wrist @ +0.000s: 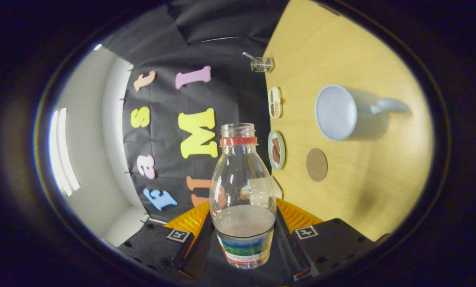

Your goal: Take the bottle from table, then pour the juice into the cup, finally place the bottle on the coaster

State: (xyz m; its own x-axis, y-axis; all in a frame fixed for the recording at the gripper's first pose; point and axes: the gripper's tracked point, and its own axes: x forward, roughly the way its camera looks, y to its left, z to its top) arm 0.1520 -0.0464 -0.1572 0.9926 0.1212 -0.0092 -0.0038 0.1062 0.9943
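Tongs (243,239) clamped clear uncapped plastic bottle (242,187), long axis pointing ahead; white ceramic cup (341,113) lay right of its mouth.

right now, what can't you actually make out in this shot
- Whether the cup holds any juice: the gripper view catches its pale inside at a slant.
- What lies in the small dishes at the table's edge: too small.
- How the gripper grips the bottle: the fingers' contact is hidden behind the bottle's lower body, though it sits between them.
- The small glass jar's contents: too small, distorted.
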